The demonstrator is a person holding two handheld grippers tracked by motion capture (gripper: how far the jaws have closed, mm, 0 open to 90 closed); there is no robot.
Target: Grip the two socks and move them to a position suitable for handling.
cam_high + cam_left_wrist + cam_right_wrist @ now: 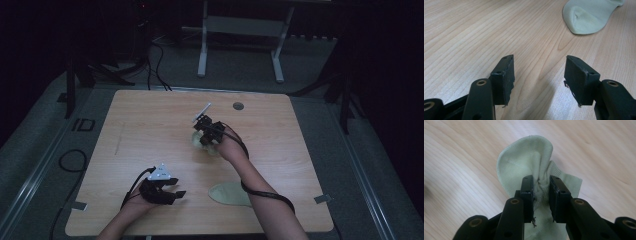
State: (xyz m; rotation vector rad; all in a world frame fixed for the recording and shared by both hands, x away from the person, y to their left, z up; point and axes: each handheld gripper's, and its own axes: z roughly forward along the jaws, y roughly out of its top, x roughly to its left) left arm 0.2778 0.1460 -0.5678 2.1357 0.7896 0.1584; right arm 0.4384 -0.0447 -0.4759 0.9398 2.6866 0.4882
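Note:
A pale green sock [524, 157] hangs bunched between the jaws of my right gripper [541, 185], which is shut on its ribbed cuff. In the high view this gripper [202, 136] is over the middle of the wooden table [150, 120], with the held sock [206, 145] drooping below it. A second pale green sock [230, 194] lies flat near the front edge, beside the right forearm. My left gripper [176, 194] rests low at the front left, open with nothing between its jaws. The left gripper view has this gripper [539, 72] over bare wood, the flat sock [589, 17] lying ahead of it.
A round grommet hole [238, 106] sits near the table's far edge. Beyond the table stand a white frame [240, 45] and black stand legs [70, 85], with cables [155, 65] on the grey floor.

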